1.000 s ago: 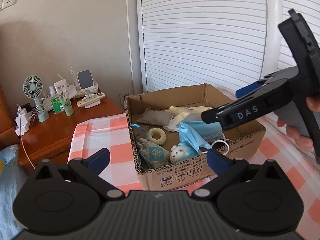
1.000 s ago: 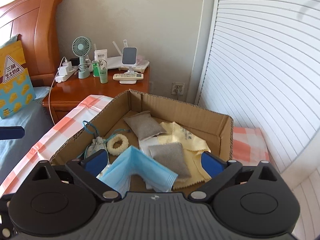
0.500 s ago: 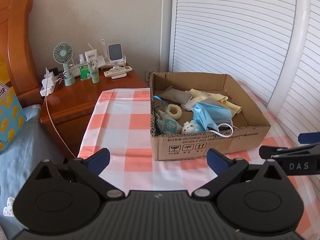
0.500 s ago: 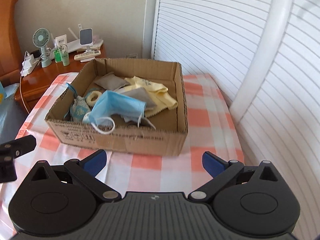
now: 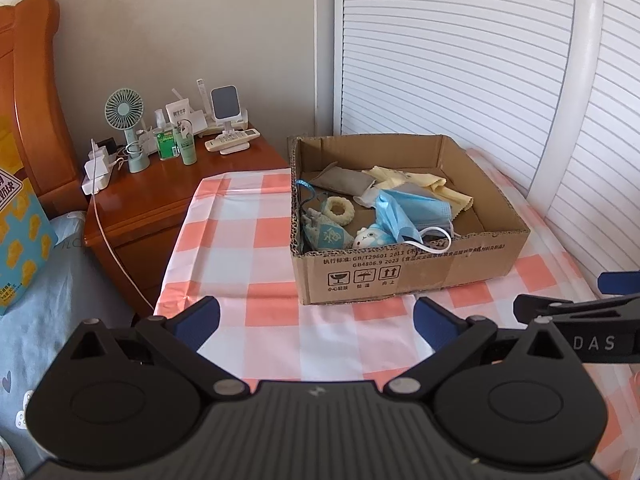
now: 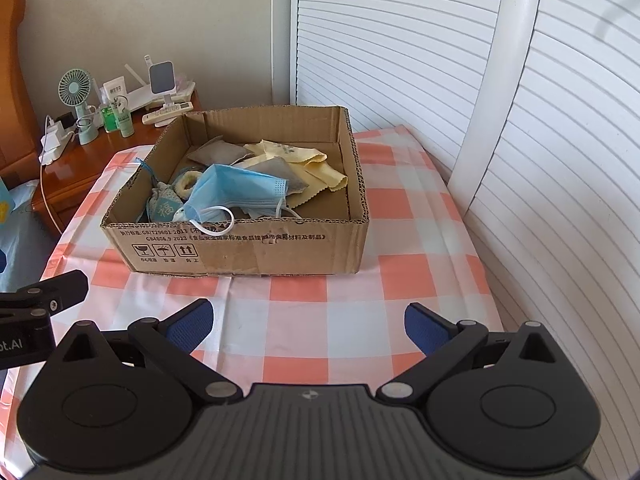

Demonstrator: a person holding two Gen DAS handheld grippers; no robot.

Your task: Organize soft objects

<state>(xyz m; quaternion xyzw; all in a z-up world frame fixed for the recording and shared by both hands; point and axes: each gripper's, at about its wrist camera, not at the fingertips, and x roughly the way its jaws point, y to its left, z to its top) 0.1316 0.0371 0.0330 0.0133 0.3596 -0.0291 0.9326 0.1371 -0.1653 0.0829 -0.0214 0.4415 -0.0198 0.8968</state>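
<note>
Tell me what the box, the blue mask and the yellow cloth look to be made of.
Box: corrugated cardboard, matte brown; the fluting shows along its cut rim. Blue mask: seemingly thin nonwoven fabric, pleated, with white elastic loops. Yellow cloth: probably a soft thin textile, matte, with zigzag-cut edges, lying limp.
</note>
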